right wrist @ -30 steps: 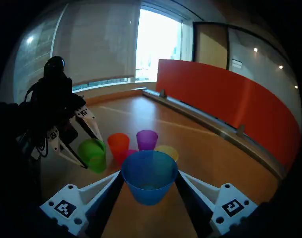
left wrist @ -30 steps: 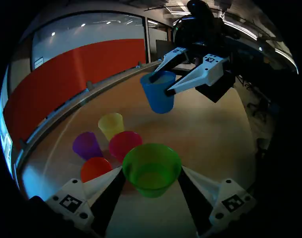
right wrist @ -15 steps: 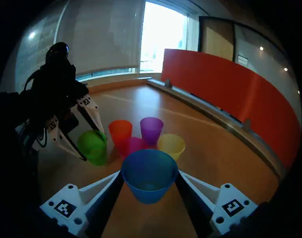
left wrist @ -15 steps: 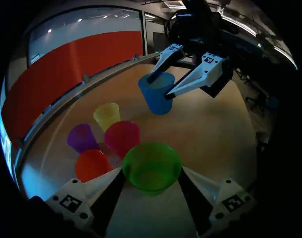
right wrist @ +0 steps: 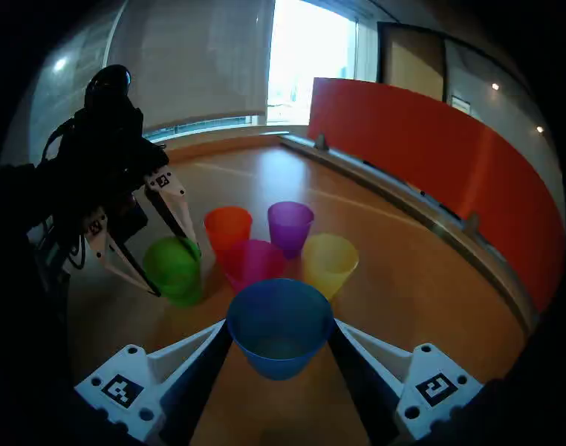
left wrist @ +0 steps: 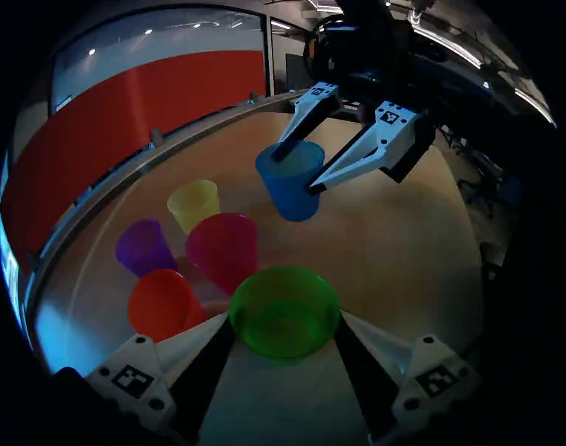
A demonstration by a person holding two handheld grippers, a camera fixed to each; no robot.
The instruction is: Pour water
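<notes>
My left gripper point(left wrist: 284, 334) is shut on a green cup point(left wrist: 284, 312), held upright above the wooden table. Farther off in the left gripper view, my right gripper point(left wrist: 292, 168) is shut on a blue cup point(left wrist: 290, 181), also upright. In the right gripper view the blue cup point(right wrist: 280, 325) sits between my right gripper's point(right wrist: 280, 338) fingers, with a little water at its bottom. There the left gripper point(right wrist: 175, 267) holds the green cup point(right wrist: 173, 269) at the left.
Several cups stand grouped on the table: orange point(right wrist: 227, 227), purple point(right wrist: 290, 226), yellow point(right wrist: 329, 262) and pink point(right wrist: 252, 263). A red partition point(right wrist: 446, 171) with a rail runs along the table's far edge. A bright window point(right wrist: 309, 52) is behind.
Both grippers have lifted with their cups, so the group of cups on the table shows more fully. The blue and green cups stay upright and held.
</notes>
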